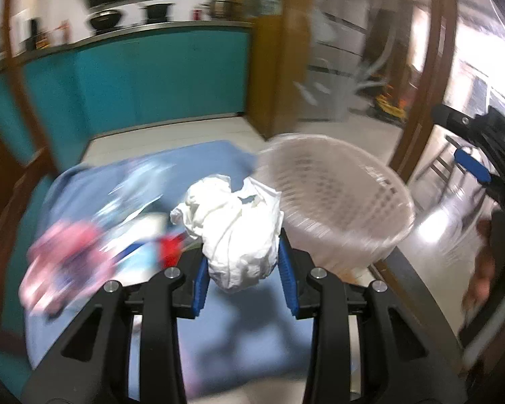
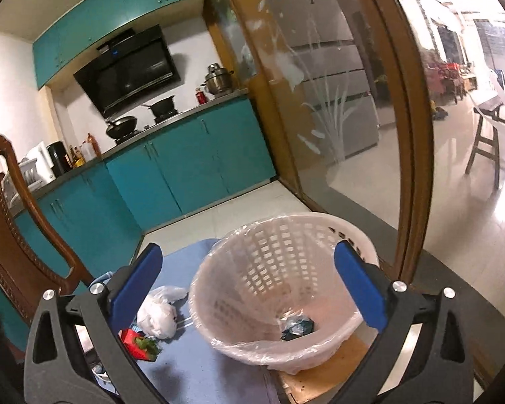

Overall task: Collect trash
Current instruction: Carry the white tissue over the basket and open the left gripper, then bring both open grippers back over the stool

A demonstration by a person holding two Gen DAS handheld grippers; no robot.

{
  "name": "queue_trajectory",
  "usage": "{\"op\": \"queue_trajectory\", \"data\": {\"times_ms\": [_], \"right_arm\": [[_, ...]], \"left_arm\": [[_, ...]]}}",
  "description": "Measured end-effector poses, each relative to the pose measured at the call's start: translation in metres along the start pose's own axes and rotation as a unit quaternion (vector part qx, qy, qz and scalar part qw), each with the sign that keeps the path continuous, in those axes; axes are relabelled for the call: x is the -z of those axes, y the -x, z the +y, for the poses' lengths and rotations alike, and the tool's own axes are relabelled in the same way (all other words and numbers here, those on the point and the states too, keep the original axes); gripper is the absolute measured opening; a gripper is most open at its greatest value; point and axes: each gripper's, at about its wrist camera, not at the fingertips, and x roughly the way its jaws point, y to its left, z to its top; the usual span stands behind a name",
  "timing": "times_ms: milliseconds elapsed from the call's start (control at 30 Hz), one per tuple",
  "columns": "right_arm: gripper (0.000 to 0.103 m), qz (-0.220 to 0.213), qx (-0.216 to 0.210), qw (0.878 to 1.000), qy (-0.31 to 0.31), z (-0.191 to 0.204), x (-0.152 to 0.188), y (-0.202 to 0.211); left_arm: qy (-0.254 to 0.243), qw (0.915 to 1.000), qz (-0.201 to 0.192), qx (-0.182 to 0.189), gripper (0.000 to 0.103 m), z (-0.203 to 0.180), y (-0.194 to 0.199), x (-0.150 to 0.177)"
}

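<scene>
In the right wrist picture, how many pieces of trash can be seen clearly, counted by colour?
White, a wad on the blue cloth: 1
Red, a packet on the cloth: 1
Dark blue, a wrapper inside the basket: 1
Total: 3

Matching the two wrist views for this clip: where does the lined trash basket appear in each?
Left wrist view: trash basket sits right of centre, blurred, beside the crumpled white tissue.
Right wrist view: basket sits lower centre, with a dark wrapper inside.
Shared landmark: the blue cloth under it.
</scene>
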Motion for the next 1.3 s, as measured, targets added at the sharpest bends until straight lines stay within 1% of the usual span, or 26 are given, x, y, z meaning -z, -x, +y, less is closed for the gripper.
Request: {"op": "queue_trajectory", "data": {"times_ms": [67,133,167,200,233,267,333,400,433,500,533,600,667,733,800,833,900,933,1000,1067,1133,1200,1300], "right_arm": [[0.100,0.003,0.000,1.000,-0.027,-0.012,-0.004,0.000],[0.100,0.000,0.004,0.999,-0.038,-0.019,-0.007,0.002],[0.100,-0.001,0.006,0.999,-0.040,-0.021,-0.009,0.003],[0.100,-0.002,0.007,0.999,-0.041,-0.022,-0.010,0.003],[0.100,-0.003,0.006,0.999,-0.042,-0.022,-0.011,0.004],[0.100,-0.004,0.005,0.999,-0.042,-0.023,-0.012,0.005],[0.100,-0.002,0.002,0.999,-0.040,-0.021,-0.012,0.005],[0.100,0.001,-0.005,0.999,-0.036,-0.017,-0.011,0.004],[0.100,0.001,-0.008,0.999,-0.032,-0.015,-0.010,0.007],[0.100,0.008,-0.018,1.000,-0.019,-0.002,-0.005,0.006],[0.100,0.011,-0.023,1.000,-0.013,0.004,-0.003,0.007],[0.100,0.020,-0.042,0.999,0.007,0.023,0.005,0.008],[0.100,0.038,-0.070,0.996,0.045,0.053,0.020,0.011],[0.100,0.058,-0.097,0.989,0.090,0.085,0.039,0.016],[0.100,0.073,-0.113,0.981,0.138,0.113,0.058,0.023],[0.100,0.077,-0.117,0.978,0.156,0.124,0.065,0.027],[0.100,0.084,-0.121,0.971,0.187,0.142,0.081,0.033],[0.100,0.090,-0.123,0.968,0.198,0.151,0.088,0.037],[0.100,0.101,-0.125,0.965,0.206,0.155,0.099,0.040],[0.100,0.117,-0.129,0.963,0.207,0.157,0.109,0.040],[0.100,0.126,-0.129,0.961,0.209,0.158,0.115,0.037],[0.100,0.131,-0.125,0.960,0.214,0.161,0.119,0.033],[0.100,0.131,-0.126,0.963,0.199,0.155,0.119,0.030]], "left_arm": [[-0.016,0.9996,0.012,0.019,0.037,-0.030,-0.026,-0.023],[-0.019,0.9992,0.008,0.034,0.039,-0.049,-0.047,-0.042],[-0.020,0.9985,0.004,0.051,0.050,-0.059,-0.059,-0.050],[-0.022,0.9977,0.009,0.063,0.077,-0.065,-0.069,-0.055],[-0.025,0.9974,0.018,0.065,0.085,-0.069,-0.079,-0.059],[-0.026,0.9977,0.015,0.061,0.086,-0.070,-0.084,-0.060],[-0.024,0.9980,0.006,0.059,0.086,-0.064,-0.080,-0.058],[-0.012,0.9983,-0.001,0.057,0.086,-0.045,-0.062,-0.049],[-0.011,0.9988,-0.008,0.047,0.086,-0.033,-0.046,-0.043],[-0.018,0.9996,-0.016,0.015,0.089,-0.011,-0.019,-0.033],[-0.020,0.9995,-0.023,-0.011,0.090,0.005,0.003,-0.024],[-0.015,0.9983,-0.036,-0.043,0.095,0.032,0.035,-0.011],[0.008,0.9955,-0.049,-0.080,0.097,0.063,0.073,0.008],[0.041,0.9920,-0.057,-0.105,0.099,0.091,0.104,0.028],[0.060,0.9891,-0.059,-0.121,0.100,0.108,0.119,0.043],[0.069,0.9878,-0.058,-0.127,0.100,0.114,0.124,0.051],[0.091,0.9859,-0.057,-0.128,0.100,0.126,0.129,0.070],[0.106,0.9842,-0.055,-0.130,0.100,0.131,0.127,0.079],[0.121,0.9815,-0.056,-0.137,0.100,0.135,0.120,0.087],[0.116,0.9832,-0.043,-0.134,0.100,0.137,0.110,0.094],[0.101,0.9841,-0.036,-0.142,0.100,0.136,0.103,0.096],[0.102,0.9853,-0.035,-0.133,0.100,0.136,0.102,0.096],[0.109,0.9861,-0.038,-0.119,0.100,0.139,0.103,0.095]]}}
